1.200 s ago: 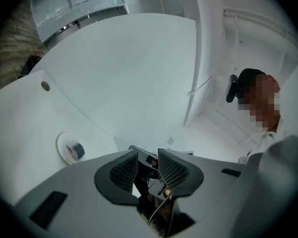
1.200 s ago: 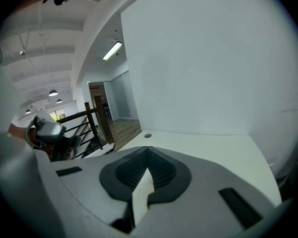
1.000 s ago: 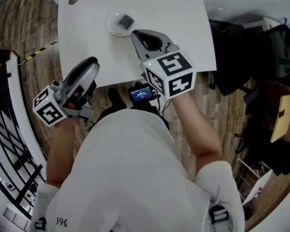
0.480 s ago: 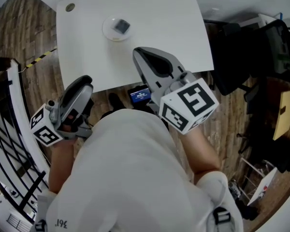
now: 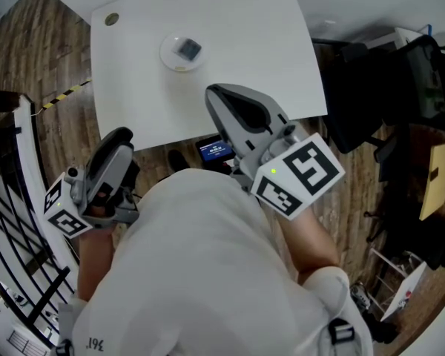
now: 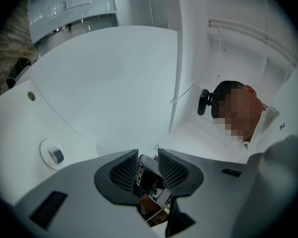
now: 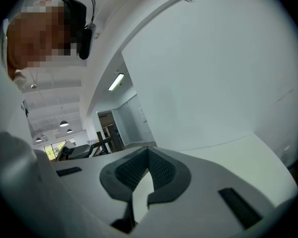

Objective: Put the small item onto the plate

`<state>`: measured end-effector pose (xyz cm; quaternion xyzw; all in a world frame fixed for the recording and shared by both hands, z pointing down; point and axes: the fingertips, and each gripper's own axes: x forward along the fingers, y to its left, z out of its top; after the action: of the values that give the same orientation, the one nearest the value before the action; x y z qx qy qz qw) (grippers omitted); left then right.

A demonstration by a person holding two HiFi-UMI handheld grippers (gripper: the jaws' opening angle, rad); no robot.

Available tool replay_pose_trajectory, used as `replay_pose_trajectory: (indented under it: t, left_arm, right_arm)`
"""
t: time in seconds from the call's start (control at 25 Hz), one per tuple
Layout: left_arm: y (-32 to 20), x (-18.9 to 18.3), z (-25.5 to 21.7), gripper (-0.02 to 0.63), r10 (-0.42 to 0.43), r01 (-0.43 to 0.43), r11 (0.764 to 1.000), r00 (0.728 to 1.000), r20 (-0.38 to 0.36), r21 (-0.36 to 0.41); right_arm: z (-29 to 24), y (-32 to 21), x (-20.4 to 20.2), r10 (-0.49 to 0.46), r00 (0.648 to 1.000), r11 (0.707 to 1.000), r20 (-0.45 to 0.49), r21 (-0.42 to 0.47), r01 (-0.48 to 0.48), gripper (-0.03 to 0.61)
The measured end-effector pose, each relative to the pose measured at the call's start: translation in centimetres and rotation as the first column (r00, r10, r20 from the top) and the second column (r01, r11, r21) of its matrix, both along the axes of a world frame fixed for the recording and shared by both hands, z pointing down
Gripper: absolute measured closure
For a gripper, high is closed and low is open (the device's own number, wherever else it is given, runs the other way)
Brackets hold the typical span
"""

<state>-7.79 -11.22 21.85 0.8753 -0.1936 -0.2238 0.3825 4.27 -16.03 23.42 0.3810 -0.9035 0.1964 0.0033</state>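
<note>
The small item (image 5: 188,49) is a dark grey, squarish block with a paler top, lying on a small round white plate (image 5: 168,59) on the white surface (image 5: 267,43). It is beyond the tips of the right claw (image 5: 211,91) and to their left, well apart. The right claw is closed tip to tip on nothing; the left claw (image 6: 148,151), farther from the plate, stands narrowly parted and empty.

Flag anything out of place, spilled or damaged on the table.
Nothing stands out: the small dark item sits inside the plate, the plate lies flat on the white table, and nothing is spilled or broken.
</note>
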Motion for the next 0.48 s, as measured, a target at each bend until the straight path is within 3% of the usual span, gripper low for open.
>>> replay_pose_trajectory:
  t: [0.48]
  left_arm:
    - [-1.1, 1.1, 1.7, 0.485, 0.025, -0.024, 0.999, 0.999, 0.027, -0.042]
  right_arm:
    - [1.4, -2.0, 0.4, 0.018, 1.0, 1.0, -0.01, -0.017, -0.018, 0.578]
